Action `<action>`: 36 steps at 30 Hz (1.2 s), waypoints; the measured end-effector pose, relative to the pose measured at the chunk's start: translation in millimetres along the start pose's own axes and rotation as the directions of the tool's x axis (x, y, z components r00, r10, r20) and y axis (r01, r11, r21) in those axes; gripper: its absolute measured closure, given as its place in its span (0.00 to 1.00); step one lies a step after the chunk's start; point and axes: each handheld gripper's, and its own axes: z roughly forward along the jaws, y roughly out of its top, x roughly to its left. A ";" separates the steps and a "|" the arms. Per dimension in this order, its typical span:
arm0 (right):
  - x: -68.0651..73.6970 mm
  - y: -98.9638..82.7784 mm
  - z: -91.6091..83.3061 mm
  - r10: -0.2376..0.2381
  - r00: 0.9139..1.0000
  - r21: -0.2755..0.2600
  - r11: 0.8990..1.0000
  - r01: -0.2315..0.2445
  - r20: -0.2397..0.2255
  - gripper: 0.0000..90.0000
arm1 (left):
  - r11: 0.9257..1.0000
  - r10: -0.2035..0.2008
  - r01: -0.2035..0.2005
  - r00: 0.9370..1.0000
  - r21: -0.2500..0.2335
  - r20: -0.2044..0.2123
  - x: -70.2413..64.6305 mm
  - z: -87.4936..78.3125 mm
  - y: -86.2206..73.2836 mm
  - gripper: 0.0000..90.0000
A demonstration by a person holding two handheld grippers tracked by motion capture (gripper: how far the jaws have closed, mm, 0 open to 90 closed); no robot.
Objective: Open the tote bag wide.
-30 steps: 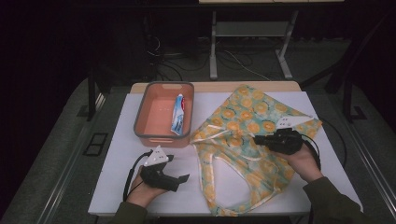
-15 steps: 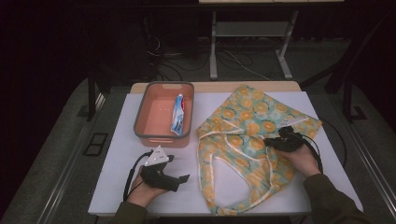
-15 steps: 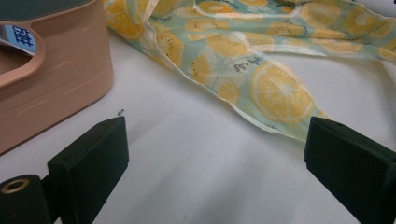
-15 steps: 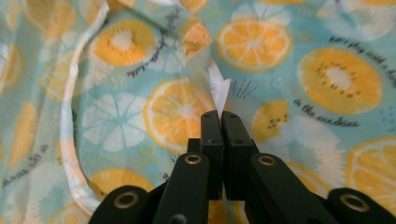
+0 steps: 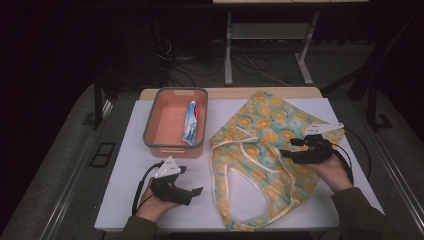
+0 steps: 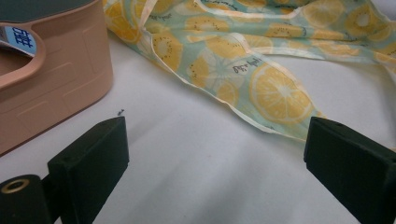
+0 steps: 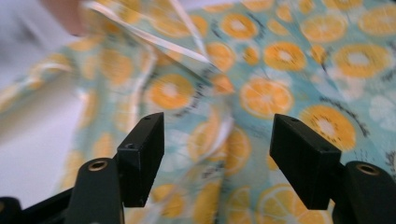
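A cloth bag (image 5: 260,150) printed with orange slices on pale green lies flat on the white table (image 5: 125,165), its handles trailing toward the front. My right gripper (image 5: 287,148) hovers over the bag's right half, open, with the print (image 7: 219,107) between its jaws. My left gripper (image 5: 192,186) rests low at the front left, open over bare table, pointing at the bag's near edge (image 6: 261,88). A salmon bin (image 5: 174,122) behind it holds a toothpaste tube (image 5: 190,121).
The bin's wall (image 6: 56,88) stands close on the left in the left gripper view. The table's front edge runs just below both hands. A cable loops from each gripper. Dark floor and a metal stand lie beyond the table.
My right gripper has drawn back to the right and slightly toward the front across the bag. The left gripper has stayed in place.
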 end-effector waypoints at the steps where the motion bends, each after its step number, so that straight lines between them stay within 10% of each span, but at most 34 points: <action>1: 5.0 1.3 -4.1 -0.018 1.000 -0.008 1.000 0.018 -0.018 0.39 | 1.000 0.000 0.000 1.000 -0.001 0.000 0.0 -0.1 0.1 0.06; 6: 28.4 2.9 -4.7 -0.085 0.992 0.008 0.996 0.086 -0.096 0.51 | 1.000 -0.001 0.001 1.000 0.000 0.000 -0.3 0.3 0.2 0.06; 10: 53.2 -1.9 27.0 -0.131 0.977 0.101 0.984 0.149 -0.167 0.63 | 1.000 0.001 -0.001 1.000 -0.003 -0.001 -0.7 -0.8 0.3 0.06; 20: 63.2 -14.1 67.1 -0.190 0.970 0.228 0.948 0.221 -0.150 0.71 | 1.000 0.004 -0.004 1.000 0.000 0.005 -1.1 0.3 0.5 0.06; 25: 60.0 -15.5 66.4 -0.192 0.973 0.208 0.954 0.216 -0.129 0.97 | 1.000 0.008 -0.008 1.000 0.001 0.006 -1.5 0.3 0.7 0.06; 36: 81.2 -18.7 49.9 -0.168 0.960 0.185 0.960 0.210 -0.222 0.99 | 1.000 0.010 -0.010 1.000 -0.002 0.008 -2.2 0.1 1.1 0.06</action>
